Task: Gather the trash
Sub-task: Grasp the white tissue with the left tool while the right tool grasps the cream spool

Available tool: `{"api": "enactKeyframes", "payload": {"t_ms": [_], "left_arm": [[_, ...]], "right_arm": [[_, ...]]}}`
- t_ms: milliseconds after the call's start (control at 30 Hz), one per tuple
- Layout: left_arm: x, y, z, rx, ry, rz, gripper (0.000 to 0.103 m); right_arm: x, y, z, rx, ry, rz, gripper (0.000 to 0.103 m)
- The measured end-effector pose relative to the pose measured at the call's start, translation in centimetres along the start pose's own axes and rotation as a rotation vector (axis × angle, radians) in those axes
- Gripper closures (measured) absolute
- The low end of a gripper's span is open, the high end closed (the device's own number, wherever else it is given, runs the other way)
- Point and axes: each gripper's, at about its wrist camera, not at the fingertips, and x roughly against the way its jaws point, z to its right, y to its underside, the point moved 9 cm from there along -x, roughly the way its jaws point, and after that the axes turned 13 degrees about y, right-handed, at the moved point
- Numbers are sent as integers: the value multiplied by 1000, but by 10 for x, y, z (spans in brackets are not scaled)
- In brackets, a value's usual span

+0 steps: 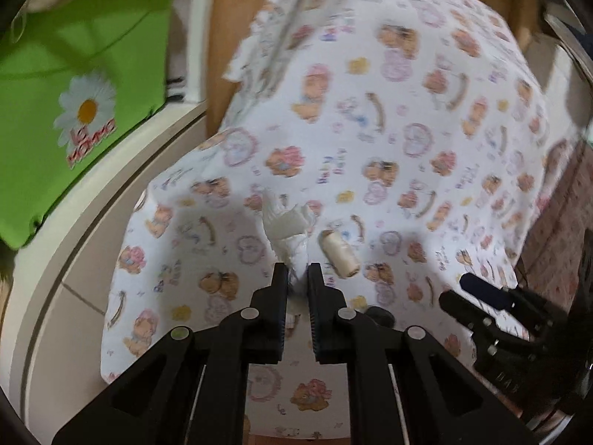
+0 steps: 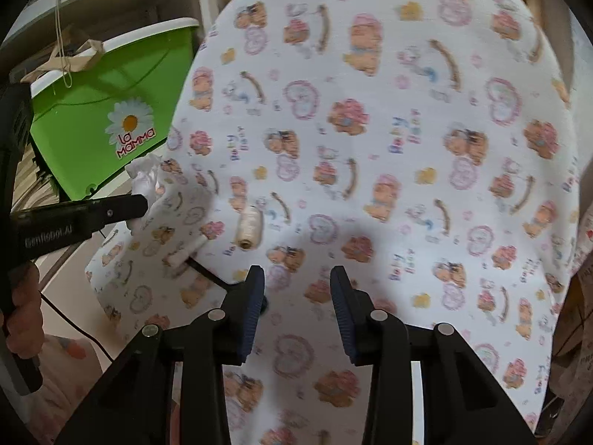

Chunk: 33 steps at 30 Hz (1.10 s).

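My left gripper (image 1: 297, 272) is shut on a crumpled white tissue (image 1: 287, 228) and holds it just above the printed cloth (image 1: 389, 141). In the right wrist view the left gripper (image 2: 142, 204) shows at the left with the tissue (image 2: 144, 176) in its tips, in front of the green bin (image 2: 92, 111). A cream thread spool (image 1: 339, 252) lies on the cloth just right of the tissue; it also shows in the right wrist view (image 2: 250, 227). My right gripper (image 2: 297, 278) is open and empty above the cloth, near the spool.
The green bin (image 1: 63, 85) with a daisy label stands on the floor to the left of the cloth-covered table. A small white roll (image 2: 187, 254) and a black cable (image 2: 207, 274) lie at the cloth's left edge. Wooden furniture stands behind.
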Motion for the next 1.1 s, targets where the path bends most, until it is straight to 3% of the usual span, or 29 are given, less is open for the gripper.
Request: {"api": "enactKeyframes", "payload": {"t_ms": [167, 533, 767, 833, 867, 1100], "left_arm": [[-12, 9, -16, -6, -102, -80, 93], [-5, 2, -23, 20, -103, -53, 92], [-9, 3, -22, 12, -102, -66, 92], [-9, 4, -22, 15, -107, -66, 92], [-9, 4, -22, 15, -108, -66, 92], [-5, 4, -19, -1, -100, -51, 92]], "right_arm": [[-20, -6, -29, -4, -65, -47, 62], [-77, -27, -59, -98, -70, -115, 54], [-95, -25, -66, -68, -40, -141, 55], [-98, -21, -70, -51, -40, -157, 63], [-98, -18, -72, -36, -42, -163, 79], [-70, -24, -52, -111, -62, -95, 79]]}}
